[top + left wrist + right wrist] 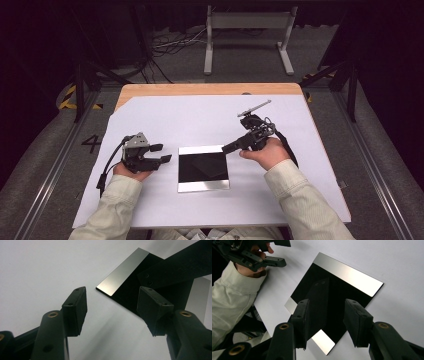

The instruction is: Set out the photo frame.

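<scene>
1. A lab-like recording booth: black curtains (45, 45) close it in.
2. Metal rails (50, 180), hazard tape (67, 97) and loose cables (170, 42) cross the grey floor (370, 150).
3. White sheet (200, 120) covers the desk (200, 89).

The white table sheet (200, 120) is evenly and brightly lit from above, while the room around it at the frame's upper corners falls into near black. The mirror plate (347, 272) throws bright glare along its strips. Close jaws look slightly soft.
</scene>
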The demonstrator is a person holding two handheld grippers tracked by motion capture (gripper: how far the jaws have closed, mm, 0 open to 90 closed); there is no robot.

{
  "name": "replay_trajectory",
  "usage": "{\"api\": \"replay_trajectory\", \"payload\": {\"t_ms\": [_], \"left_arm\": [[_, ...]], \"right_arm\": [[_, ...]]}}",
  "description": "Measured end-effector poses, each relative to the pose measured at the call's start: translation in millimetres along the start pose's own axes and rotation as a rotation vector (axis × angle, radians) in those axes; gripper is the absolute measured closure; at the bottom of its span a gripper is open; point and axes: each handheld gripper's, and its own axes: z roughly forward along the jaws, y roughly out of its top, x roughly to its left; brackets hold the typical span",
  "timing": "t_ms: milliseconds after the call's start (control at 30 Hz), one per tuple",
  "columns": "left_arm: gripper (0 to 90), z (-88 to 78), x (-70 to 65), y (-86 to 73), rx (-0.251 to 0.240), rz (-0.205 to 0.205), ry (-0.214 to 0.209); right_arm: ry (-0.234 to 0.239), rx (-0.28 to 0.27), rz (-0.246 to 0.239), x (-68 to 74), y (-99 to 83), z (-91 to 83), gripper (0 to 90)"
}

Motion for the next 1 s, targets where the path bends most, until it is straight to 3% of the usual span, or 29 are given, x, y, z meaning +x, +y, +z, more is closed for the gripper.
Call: {"api": "replay_trajectory", "payload": {"t_ms": [33, 267, 1000], "left_arm": [[41.7, -0.2, -0.2, 0.1, 0.001, 0.001, 0.001], [41.7, -0.1, -0.1, 0.2, 0.001, 0.004, 0.003], [41.6, 0.7, -0.8, 0.1, 0.006, -0.001, 0.001]], "right_arm": [[0.035, -0.007, 0.017, -2.5, -0.6, 1.9, 55.4], [0.104, -0.005, 0.062, -8.5, -4.1, 11.6, 55.1], [0.154, 0.054, 0.140, -19.5, -8.6, 38.9, 51.6]]}}
